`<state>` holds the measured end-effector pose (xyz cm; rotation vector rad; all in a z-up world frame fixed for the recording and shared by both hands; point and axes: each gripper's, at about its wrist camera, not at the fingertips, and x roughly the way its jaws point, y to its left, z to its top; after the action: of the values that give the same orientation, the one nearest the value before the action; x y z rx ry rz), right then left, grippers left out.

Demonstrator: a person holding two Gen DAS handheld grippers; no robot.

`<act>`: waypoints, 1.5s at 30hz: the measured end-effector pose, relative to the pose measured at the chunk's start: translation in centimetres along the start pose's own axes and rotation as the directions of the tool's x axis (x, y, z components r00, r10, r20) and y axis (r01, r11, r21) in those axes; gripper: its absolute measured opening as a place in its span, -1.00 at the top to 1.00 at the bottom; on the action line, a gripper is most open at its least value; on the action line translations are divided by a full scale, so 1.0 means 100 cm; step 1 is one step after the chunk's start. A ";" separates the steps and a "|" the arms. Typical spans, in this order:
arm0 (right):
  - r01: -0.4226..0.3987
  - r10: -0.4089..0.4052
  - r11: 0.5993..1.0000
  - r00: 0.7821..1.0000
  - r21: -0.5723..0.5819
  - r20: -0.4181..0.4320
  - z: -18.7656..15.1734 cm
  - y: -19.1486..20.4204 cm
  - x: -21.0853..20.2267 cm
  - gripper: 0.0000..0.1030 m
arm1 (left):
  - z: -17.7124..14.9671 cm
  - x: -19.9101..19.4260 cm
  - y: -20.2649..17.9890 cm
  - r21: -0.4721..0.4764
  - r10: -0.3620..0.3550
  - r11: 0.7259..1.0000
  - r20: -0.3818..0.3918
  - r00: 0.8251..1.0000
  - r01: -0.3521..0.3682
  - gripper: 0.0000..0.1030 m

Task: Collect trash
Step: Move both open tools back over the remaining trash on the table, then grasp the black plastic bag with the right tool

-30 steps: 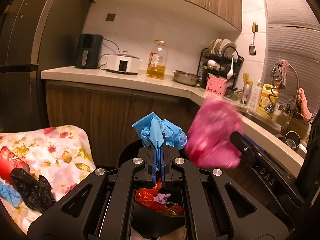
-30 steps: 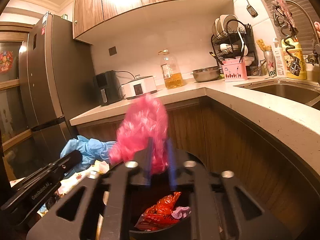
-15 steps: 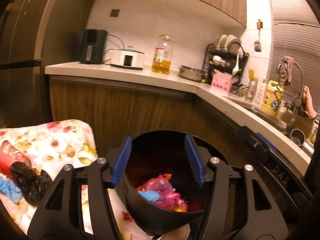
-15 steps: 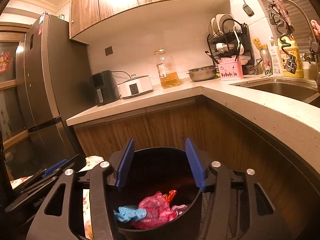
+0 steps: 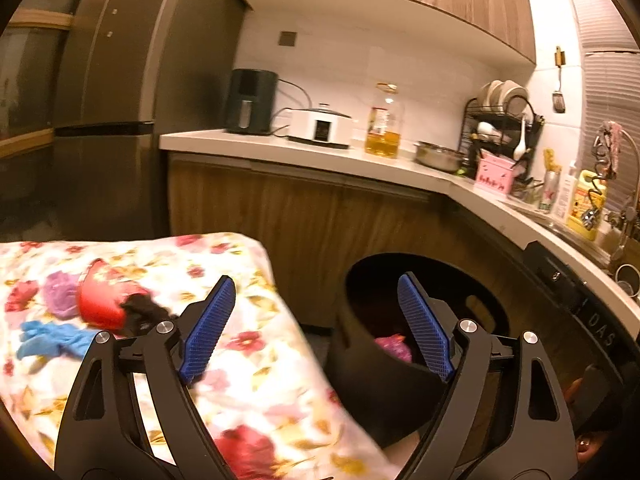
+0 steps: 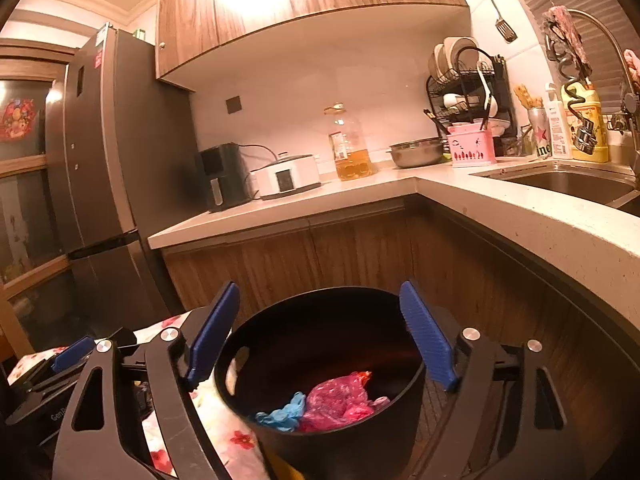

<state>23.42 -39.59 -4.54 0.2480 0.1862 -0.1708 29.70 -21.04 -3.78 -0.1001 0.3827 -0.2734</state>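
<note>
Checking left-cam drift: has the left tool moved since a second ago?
Yes. The left tool has swung left: the black bin was centred between its fingers, now it sits right, and the floral cloth fills the view.

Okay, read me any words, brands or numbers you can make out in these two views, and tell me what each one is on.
"DAS": on the side of the right tongs, seen in the left wrist view.
"Gen": cut-off start of a word on the left tongs, in the right wrist view.
"ine": partial letters beside a red star on the silver can by the sink.
Oil bottle label, yellow detergent bottle print, fridge sticker: too small or blurred to read.
</note>
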 end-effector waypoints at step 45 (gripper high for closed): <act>-0.257 0.245 0.961 0.963 -0.104 -0.117 -0.054 0.140 -0.018 -0.69 | -0.041 -0.106 0.191 -0.163 0.375 0.914 -0.014 0.927 -0.373 -0.63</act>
<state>23.42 -24.51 -6.17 0.1604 0.2646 0.1058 23.36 0.02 -6.67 -0.1872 0.3985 0.1396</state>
